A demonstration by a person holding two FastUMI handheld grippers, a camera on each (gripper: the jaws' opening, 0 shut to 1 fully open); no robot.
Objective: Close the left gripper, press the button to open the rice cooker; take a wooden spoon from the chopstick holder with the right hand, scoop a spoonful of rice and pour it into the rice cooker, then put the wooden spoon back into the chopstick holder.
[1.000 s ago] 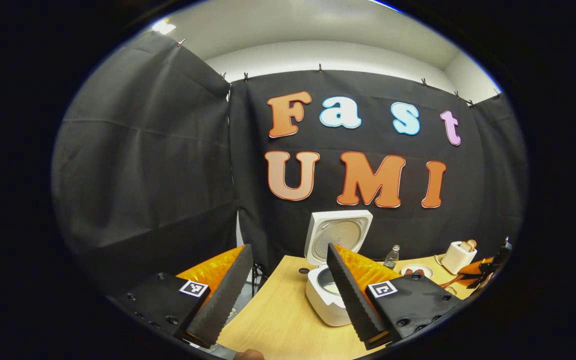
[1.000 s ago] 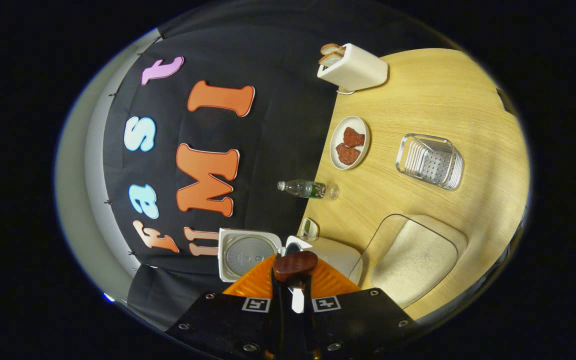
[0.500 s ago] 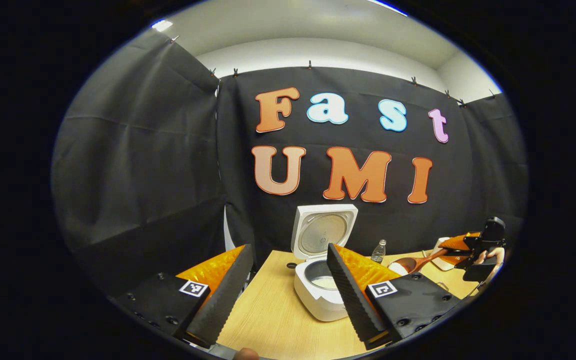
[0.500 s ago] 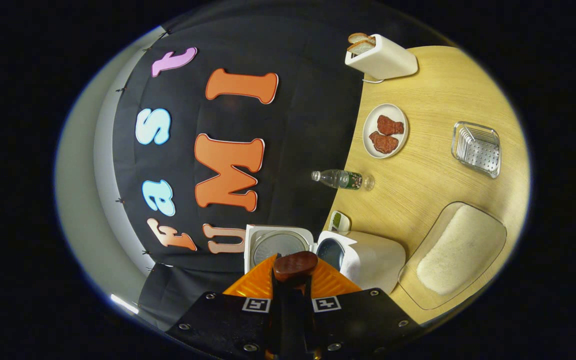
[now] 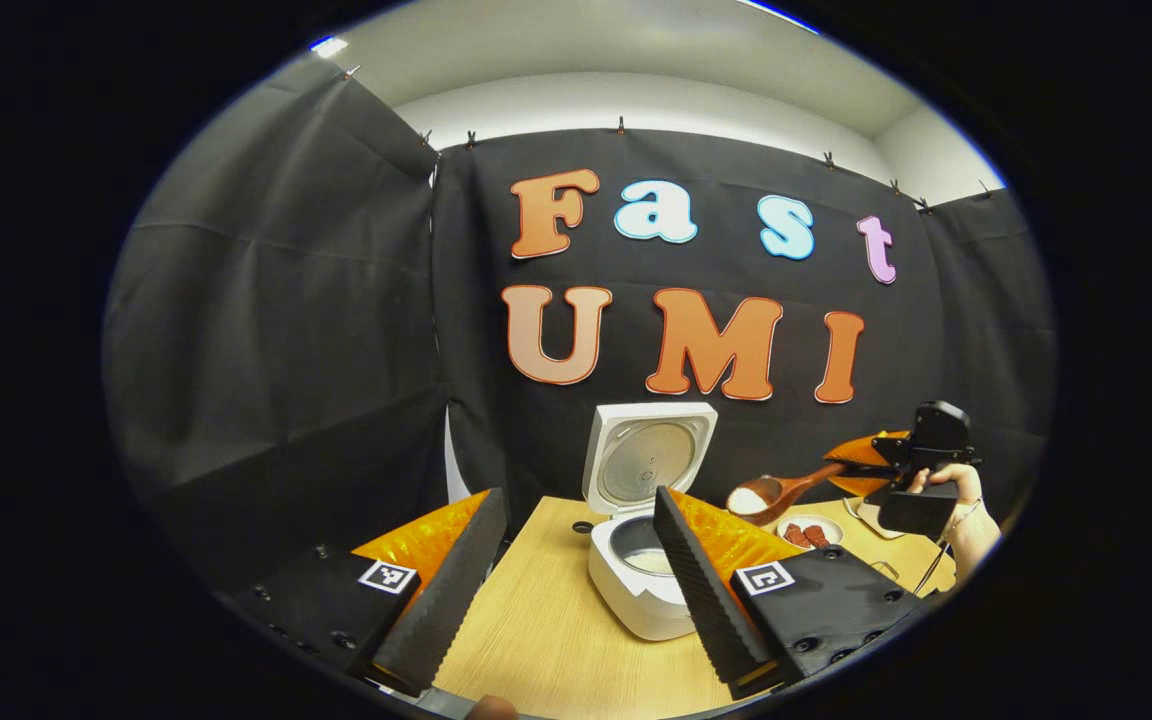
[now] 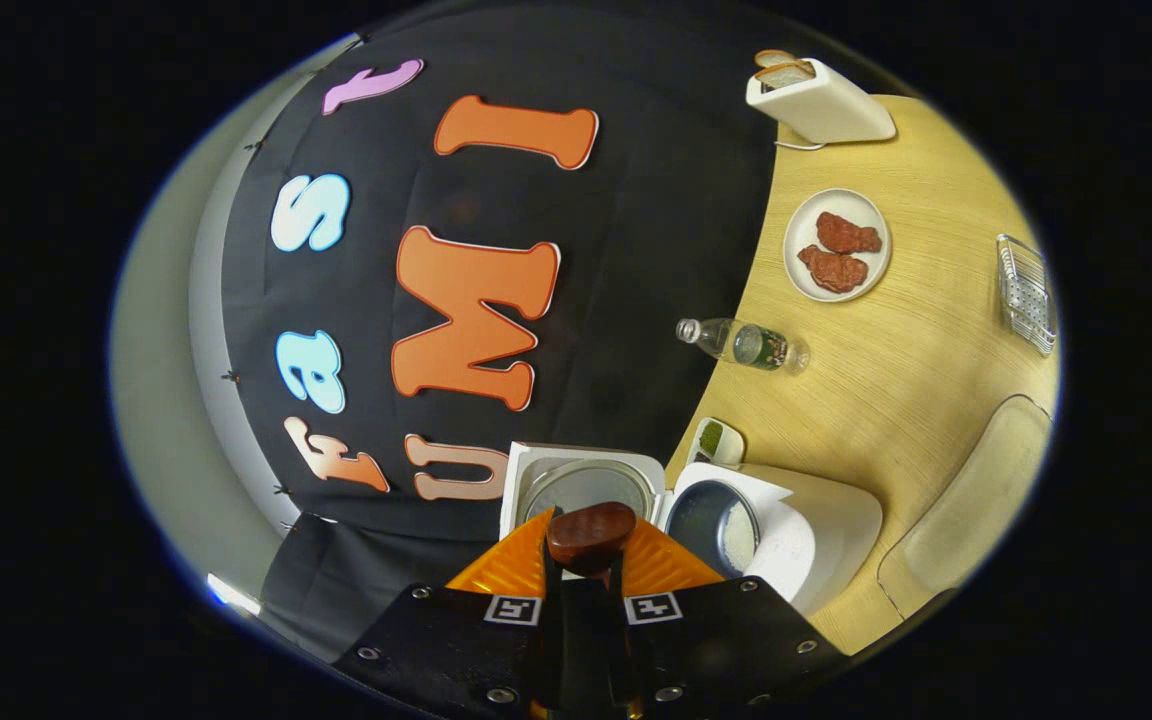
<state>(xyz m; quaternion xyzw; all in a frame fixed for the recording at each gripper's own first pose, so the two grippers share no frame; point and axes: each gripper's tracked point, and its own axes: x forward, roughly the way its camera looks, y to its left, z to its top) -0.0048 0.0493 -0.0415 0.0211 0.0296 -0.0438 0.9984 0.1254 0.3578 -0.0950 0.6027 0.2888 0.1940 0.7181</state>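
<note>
Left gripper view: left gripper (image 5: 576, 580) open, empty; right gripper (image 5: 861, 462) clamps wooden spoon (image 5: 781, 490), rice-loaded, beside open rice cooker (image 5: 636, 590).

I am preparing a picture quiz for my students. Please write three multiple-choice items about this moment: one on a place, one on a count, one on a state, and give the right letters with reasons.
1. Where is the water bottle?
A. standing between the plate and the rice cooker
B. inside the rice cooker
C. on top of the toaster

2. How many brown pieces lie on the plate?
A. one
B. two
C. four

3. What state is the rice cooker lid in?
A. shut
B. raised open
C. lying on the table

Key: 1 A, the right gripper view shows it on the table between them; 2 B, two pieces show; 3 B, the lid stands up behind the pot.
</note>
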